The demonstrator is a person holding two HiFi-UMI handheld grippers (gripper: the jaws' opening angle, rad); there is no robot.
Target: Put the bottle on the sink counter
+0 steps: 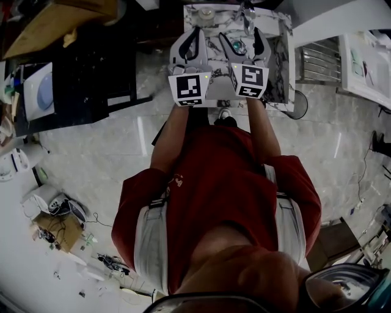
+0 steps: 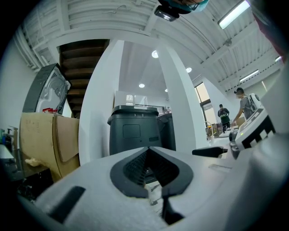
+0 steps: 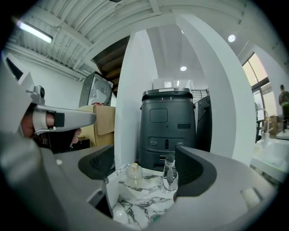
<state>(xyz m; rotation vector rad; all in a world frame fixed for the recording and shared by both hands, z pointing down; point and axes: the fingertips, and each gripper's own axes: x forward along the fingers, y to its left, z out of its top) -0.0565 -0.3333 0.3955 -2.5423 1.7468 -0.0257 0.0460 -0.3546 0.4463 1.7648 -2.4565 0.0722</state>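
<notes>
A small clear bottle (image 3: 132,175) with a tan cap stands upright on the marble sink counter (image 3: 144,203), left of a chrome faucet (image 3: 170,173). From the head view the bottle (image 1: 206,14) sits at the counter's (image 1: 278,67) far edge. My right gripper (image 3: 144,167) is open and empty, and the bottle shows in the gap ahead of its jaws. In the head view it (image 1: 242,38) hovers over the basin. My left gripper (image 1: 196,32) is beside it, left of the basin. It (image 2: 148,150) is shut with nothing between the pads.
A dark grey bin-like unit (image 3: 169,122) and a white pillar (image 3: 128,103) stand behind the counter. Cardboard boxes (image 2: 43,140) are to the left. A dark table (image 1: 79,73) is at left, a metal rack (image 1: 317,61) at right. People (image 2: 244,106) stand far off.
</notes>
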